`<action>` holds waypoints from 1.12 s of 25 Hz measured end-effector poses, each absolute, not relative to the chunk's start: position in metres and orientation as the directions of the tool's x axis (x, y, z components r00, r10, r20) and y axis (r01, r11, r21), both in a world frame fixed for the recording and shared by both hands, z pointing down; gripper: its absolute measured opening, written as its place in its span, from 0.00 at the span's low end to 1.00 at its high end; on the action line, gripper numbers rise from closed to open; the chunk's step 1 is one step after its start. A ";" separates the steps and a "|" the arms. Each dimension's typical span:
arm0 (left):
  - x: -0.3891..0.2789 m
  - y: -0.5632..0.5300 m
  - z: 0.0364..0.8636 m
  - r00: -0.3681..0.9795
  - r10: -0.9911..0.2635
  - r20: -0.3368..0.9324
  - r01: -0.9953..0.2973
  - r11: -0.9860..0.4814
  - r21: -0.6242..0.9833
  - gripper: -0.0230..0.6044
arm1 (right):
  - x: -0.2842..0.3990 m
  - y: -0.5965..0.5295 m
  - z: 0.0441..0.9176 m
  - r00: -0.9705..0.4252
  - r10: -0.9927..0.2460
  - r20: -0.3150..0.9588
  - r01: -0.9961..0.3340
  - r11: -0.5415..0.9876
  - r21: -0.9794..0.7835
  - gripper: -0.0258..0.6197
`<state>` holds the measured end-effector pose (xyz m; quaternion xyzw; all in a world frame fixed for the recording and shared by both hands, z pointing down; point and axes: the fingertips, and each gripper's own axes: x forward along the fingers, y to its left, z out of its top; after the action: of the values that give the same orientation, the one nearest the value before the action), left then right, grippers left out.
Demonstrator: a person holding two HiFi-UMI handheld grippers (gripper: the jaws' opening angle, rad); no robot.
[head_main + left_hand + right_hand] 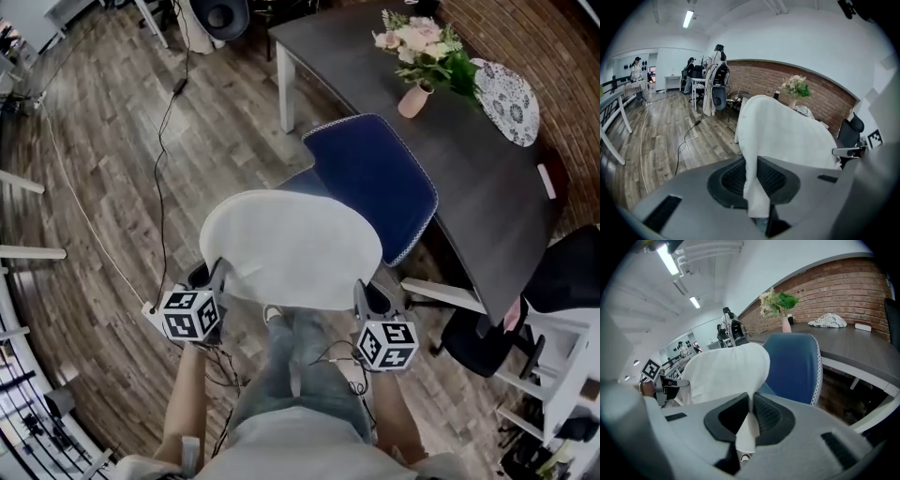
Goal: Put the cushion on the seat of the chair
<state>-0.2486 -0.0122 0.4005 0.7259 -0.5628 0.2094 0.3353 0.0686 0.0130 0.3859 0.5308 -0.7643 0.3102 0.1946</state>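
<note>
Because each gripper has only a thin fold of the cushion [291, 246] between its pads, the likeliest trouble, as I judge it, is that fold sliding out on one side, so that the cushion swings down and lands crooked or slips off the front edge of the seat [296, 180] to the floor [112, 187]. A second risk is the unsupported far edge: it could meet the chair's back [375, 183] and curl under, leaving the cushion bunched against the rear edge of the seat instead of lying flat. Letting go too early, or with one side before the other, would cause much the same, leaving the cushion hanging over the front edge. The cushion is in the air, touching nothing but the jaws, and in the head view it covers most of the seat, with only a blue strip showing at the seat's left rear corner. The left gripper [216, 274] is clamped on the cushion's near left corner and the right gripper [367, 294] on its near right corner; both gripper views show white cloth pinched between the closed pads. From the jaws the cushion reaches forward and away, towards the chair's back and the table [469, 159] behind it.
</note>
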 end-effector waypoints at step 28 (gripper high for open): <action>-0.247 0.005 0.590 0.340 -0.459 0.821 -0.937 -0.239 0.254 0.11 | 0.056 0.083 0.576 -0.309 -0.559 0.770 -0.937 0.038 -0.348 0.10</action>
<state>-0.2468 0.0047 0.5897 0.7227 -0.4829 0.3115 0.3840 0.0558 0.0827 0.5760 0.5451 -0.6858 0.4290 0.2203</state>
